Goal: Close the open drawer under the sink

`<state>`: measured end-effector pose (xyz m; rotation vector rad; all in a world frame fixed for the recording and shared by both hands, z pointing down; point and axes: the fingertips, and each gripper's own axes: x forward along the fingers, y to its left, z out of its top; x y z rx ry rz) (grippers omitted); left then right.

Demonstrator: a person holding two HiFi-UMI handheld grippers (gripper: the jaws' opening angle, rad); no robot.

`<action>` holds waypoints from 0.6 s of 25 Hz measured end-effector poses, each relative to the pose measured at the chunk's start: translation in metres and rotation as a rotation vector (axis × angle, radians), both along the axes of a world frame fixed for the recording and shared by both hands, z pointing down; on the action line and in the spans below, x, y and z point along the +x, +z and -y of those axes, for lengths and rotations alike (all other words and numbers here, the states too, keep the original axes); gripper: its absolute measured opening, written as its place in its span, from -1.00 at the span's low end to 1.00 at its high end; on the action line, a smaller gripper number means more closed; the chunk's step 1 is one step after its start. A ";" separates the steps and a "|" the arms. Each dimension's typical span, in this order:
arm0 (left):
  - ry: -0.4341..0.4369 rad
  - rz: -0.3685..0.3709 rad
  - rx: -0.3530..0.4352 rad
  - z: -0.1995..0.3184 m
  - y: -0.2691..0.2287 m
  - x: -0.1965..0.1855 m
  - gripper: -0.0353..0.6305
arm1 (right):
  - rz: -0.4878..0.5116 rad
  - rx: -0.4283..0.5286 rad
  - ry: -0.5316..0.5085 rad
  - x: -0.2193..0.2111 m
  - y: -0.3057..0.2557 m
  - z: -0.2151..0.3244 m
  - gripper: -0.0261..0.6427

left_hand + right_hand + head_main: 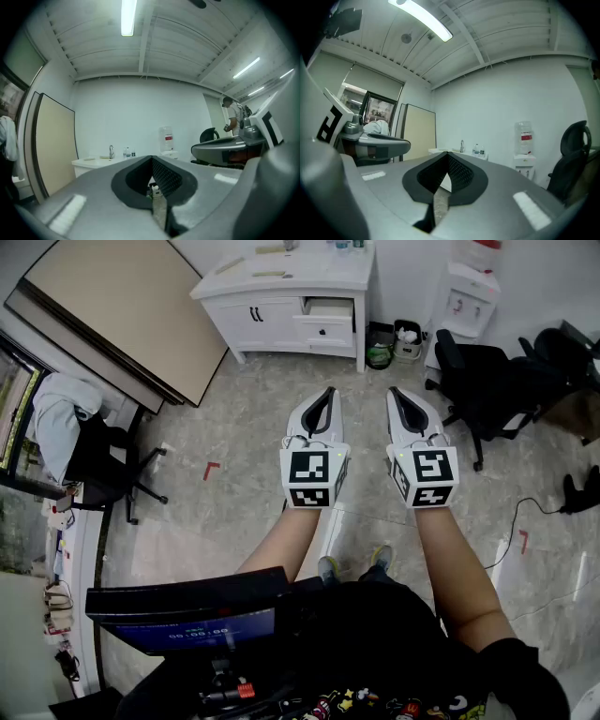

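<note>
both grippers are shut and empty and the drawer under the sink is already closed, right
Not quite: the drawer is open, pulled out from the cabinet, as the head view shows. The rest holds: the left gripper and right gripper are both shut and empty.

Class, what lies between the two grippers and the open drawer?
Only bare floor, per the head view, separates left gripper and right gripper from the open drawer.

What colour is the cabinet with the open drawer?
White. The head view shows the cabinet best, with its drawer pulled out.
</note>
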<state>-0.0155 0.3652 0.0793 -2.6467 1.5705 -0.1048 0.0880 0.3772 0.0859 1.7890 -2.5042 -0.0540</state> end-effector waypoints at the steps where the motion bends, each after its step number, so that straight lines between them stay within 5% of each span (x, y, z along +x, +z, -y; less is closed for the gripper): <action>1: -0.003 -0.002 0.002 0.003 0.001 0.006 -0.89 | 0.000 0.000 -0.007 0.004 0.002 0.003 -0.86; 9: -0.036 0.000 -0.004 0.042 0.018 0.060 -0.89 | -0.002 -0.001 -0.076 0.047 0.020 0.044 -0.86; 15: -0.058 0.029 -0.041 0.098 0.052 0.059 -0.89 | 0.023 -0.011 -0.108 0.047 0.049 0.106 -0.85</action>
